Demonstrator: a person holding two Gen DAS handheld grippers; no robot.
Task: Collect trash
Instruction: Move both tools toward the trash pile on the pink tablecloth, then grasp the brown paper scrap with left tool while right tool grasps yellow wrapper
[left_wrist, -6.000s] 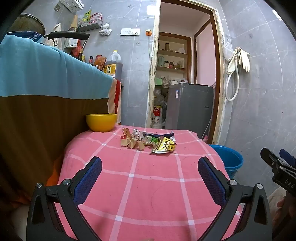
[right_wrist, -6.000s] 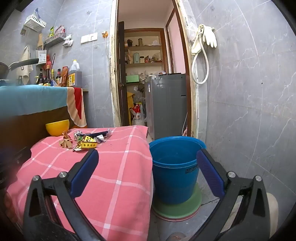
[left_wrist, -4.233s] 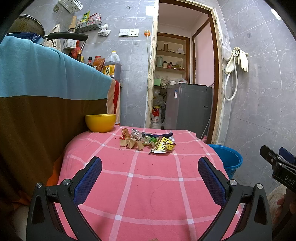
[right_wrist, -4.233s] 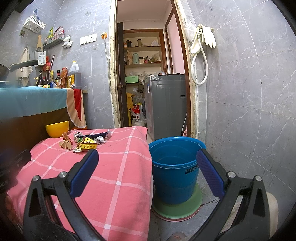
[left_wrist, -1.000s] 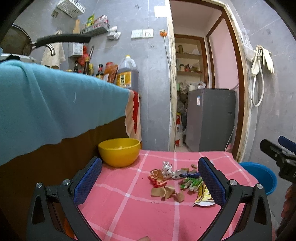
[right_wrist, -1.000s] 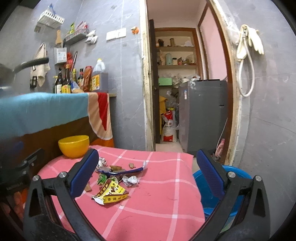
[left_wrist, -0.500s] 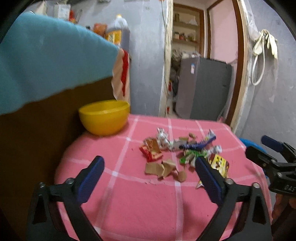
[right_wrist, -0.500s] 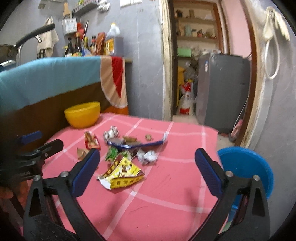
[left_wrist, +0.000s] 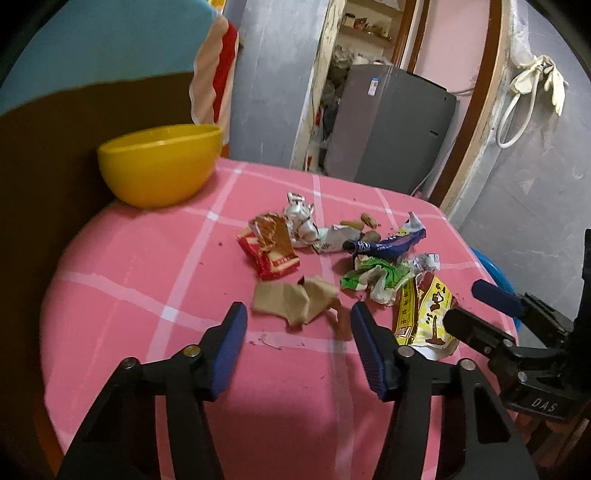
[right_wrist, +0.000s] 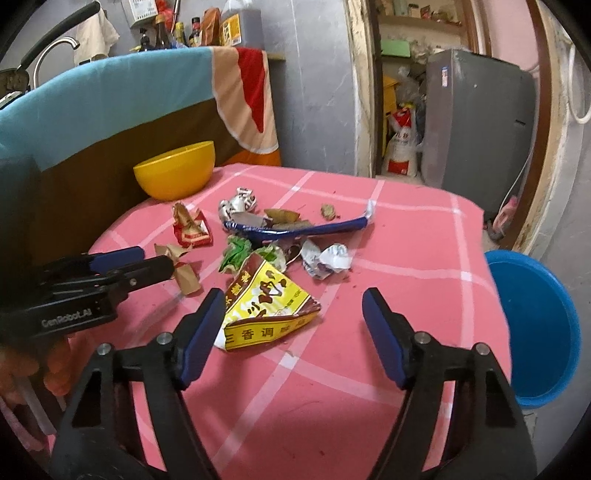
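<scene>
Left gripper hangs half open over the table, jaws closing — nothing pressed yet, brown paper just ahead of the tips. Litter heap sits mid-table toward the far edge, bowl at the far left corner. Right gripper is wider, jaws closing too, left pad just beside the yellow packet, no grip. Bin stands off the right edge. Step, as judged: reaching for first pieces. Next calls for lowering onto paper and packet, pinching, then carrying to the bin.
</scene>
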